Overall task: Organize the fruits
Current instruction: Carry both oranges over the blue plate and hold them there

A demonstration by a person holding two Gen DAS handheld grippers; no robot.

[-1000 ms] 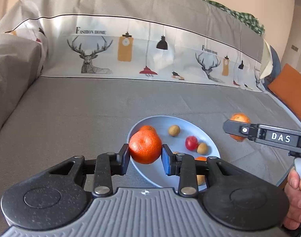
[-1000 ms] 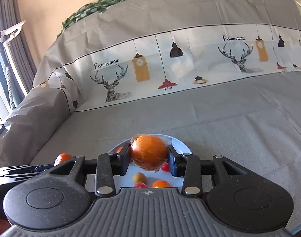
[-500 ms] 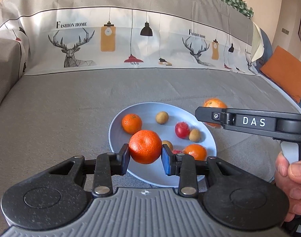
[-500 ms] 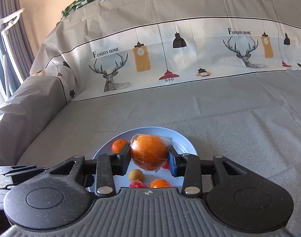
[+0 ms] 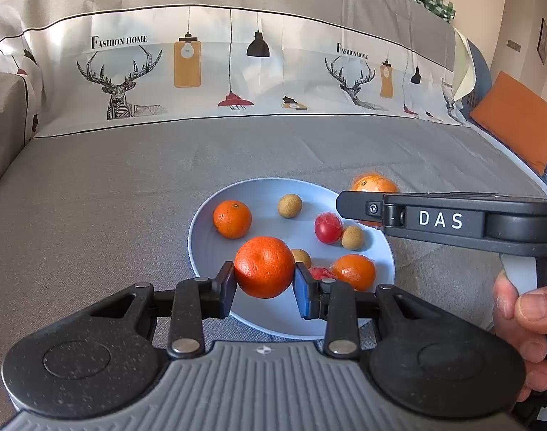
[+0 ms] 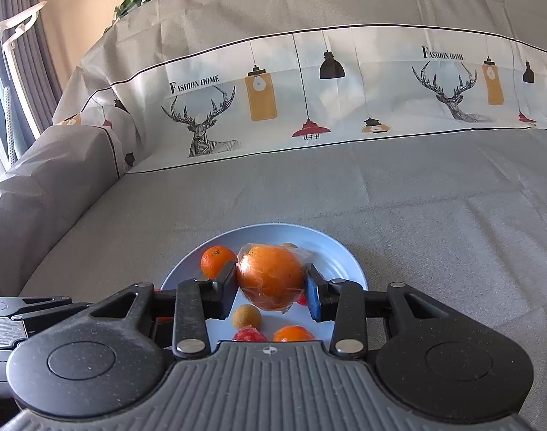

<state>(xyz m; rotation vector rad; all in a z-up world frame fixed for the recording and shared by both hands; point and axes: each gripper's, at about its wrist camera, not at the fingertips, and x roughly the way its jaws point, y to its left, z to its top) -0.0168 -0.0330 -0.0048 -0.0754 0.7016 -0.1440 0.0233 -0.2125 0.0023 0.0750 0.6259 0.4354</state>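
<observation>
While both hover over the blue plate (image 5: 201, 248), the left tongs (image 5: 264, 283) pinch a firm mandarin (image 5: 264, 267) and the right tongs (image 6: 271, 289) a slippery film-wrapped orange (image 6: 269, 276), each gripped across its middle.

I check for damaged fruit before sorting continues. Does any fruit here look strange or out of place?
Nothing looks damaged or spilled. One oddity: the large orange held in the right claw is wrapped in clear plastic film, while the bare orange mandarin in the left claw is not. Both hang above the round pale-blue plate.
</observation>
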